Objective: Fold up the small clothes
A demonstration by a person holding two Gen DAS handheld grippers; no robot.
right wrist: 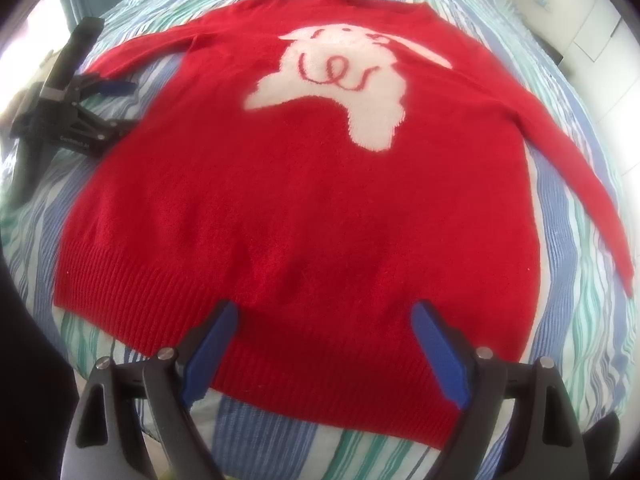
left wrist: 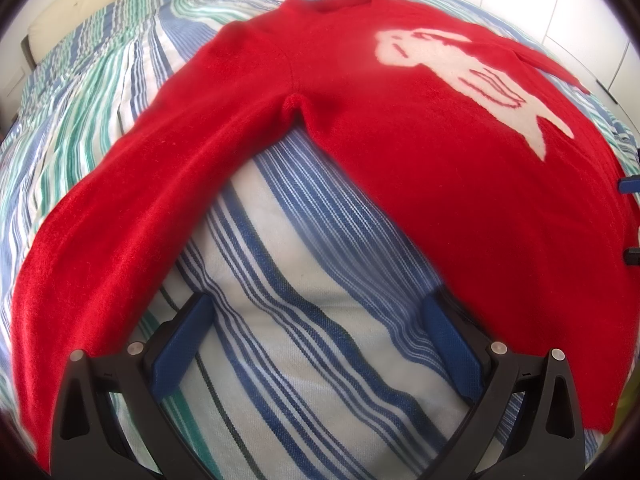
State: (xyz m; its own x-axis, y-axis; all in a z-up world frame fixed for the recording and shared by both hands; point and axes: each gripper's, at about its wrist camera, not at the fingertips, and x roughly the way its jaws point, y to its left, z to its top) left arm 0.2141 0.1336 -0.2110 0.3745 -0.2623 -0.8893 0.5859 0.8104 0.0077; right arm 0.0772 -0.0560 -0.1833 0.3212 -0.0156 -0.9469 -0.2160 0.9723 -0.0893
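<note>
Red sweater (right wrist: 248, 200) lies spread flat, front up, on a striped bedspread (right wrist: 560, 320); both sleeves out to the sides, neck at the far end, ribbed hem nearest the right wrist camera. White animal motif (right wrist: 344, 92) with red line details sits on the chest.

Right gripper (right wrist: 324, 320) over the hem, jaws spread wide, blue pads (right wrist: 212, 344) either side of the ribbing, nothing pinched.

Left gripper (left wrist: 316, 320) at the sweater's left side, in the wedge of bare bedspread between sleeve (left wrist: 132, 208) and body. Jaws released, wide apart, holding nothing. In the right wrist view it shows at the left edge (right wrist: 120, 104), beside the sleeve cuff.

White wall panels (left wrist: 592, 12) beyond the bed.
</note>
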